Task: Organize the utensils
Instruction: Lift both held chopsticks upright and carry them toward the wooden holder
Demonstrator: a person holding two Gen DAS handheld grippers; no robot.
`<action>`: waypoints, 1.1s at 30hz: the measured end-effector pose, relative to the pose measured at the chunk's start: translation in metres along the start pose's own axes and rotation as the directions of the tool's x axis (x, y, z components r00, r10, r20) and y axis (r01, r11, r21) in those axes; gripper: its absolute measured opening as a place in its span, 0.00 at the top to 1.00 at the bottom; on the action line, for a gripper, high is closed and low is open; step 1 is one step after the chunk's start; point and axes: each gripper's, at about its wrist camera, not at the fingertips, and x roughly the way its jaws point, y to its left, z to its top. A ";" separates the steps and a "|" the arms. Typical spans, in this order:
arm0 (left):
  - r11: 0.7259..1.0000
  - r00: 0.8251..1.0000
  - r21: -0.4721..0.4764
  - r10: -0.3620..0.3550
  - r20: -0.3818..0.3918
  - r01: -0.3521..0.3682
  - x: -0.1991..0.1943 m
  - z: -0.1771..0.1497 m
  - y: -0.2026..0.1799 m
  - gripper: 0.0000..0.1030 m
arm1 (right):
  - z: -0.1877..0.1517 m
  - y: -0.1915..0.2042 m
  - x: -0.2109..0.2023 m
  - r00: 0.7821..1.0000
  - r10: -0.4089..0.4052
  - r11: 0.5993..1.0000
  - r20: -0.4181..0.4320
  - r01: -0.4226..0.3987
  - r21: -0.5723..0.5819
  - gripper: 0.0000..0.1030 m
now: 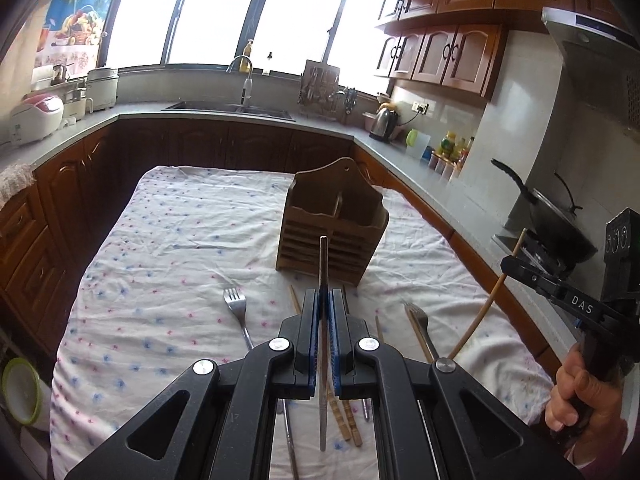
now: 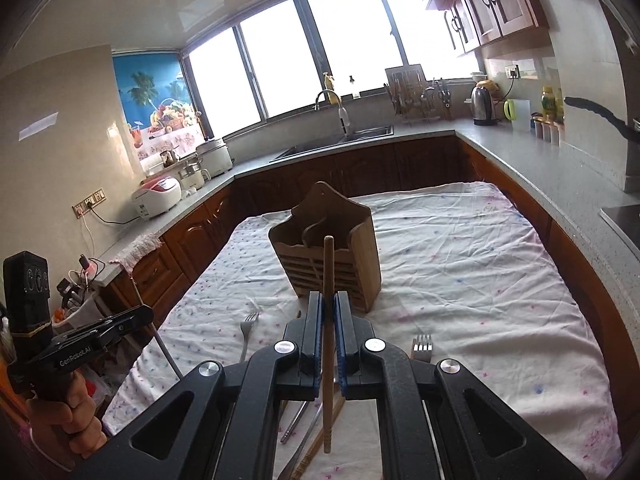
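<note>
Left wrist view shows the left claw clenched on a metal chopstick, tip pointing up toward the wooden holder sitting mid-table on the flowered cloth. Over on the right side, the right claw is clamped on a wooden chopstick, also lifted and aimed at the same holder.

So both picks look done and this reads as the carry step. Next move probably calls for bringing each stick over a compartment, tipping it closer to vertical and letting go without knocking the holder over.

Count, left to right: one fork lying left of the claw, a few loose chopsticks under and between the claws (hard to count exactly, partly hidden), one more fork to the right. One holder with two compartments, both apparently empty.
</note>
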 end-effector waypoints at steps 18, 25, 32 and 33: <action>1.000 0.995 -0.017 -0.005 0.101 0.007 -0.005 0.027 0.012 0.97 | 0.025 0.005 0.007 0.999 0.007 1.000 0.048 -0.006 -0.010 0.94; 1.000 0.988 -0.008 -0.007 0.154 0.008 0.004 0.048 0.016 0.97 | 0.052 0.006 0.016 0.996 0.012 1.000 0.089 -0.011 -0.012 0.94; 1.000 0.978 0.006 -0.002 0.209 0.001 0.029 0.083 0.022 0.97 | 0.093 0.004 0.031 0.986 0.013 1.000 0.165 -0.013 -0.004 0.94; 1.000 0.977 0.006 -0.002 0.214 0.001 0.034 0.088 0.024 0.97 | 0.099 0.003 0.033 0.984 0.013 1.000 0.176 -0.012 -0.003 0.94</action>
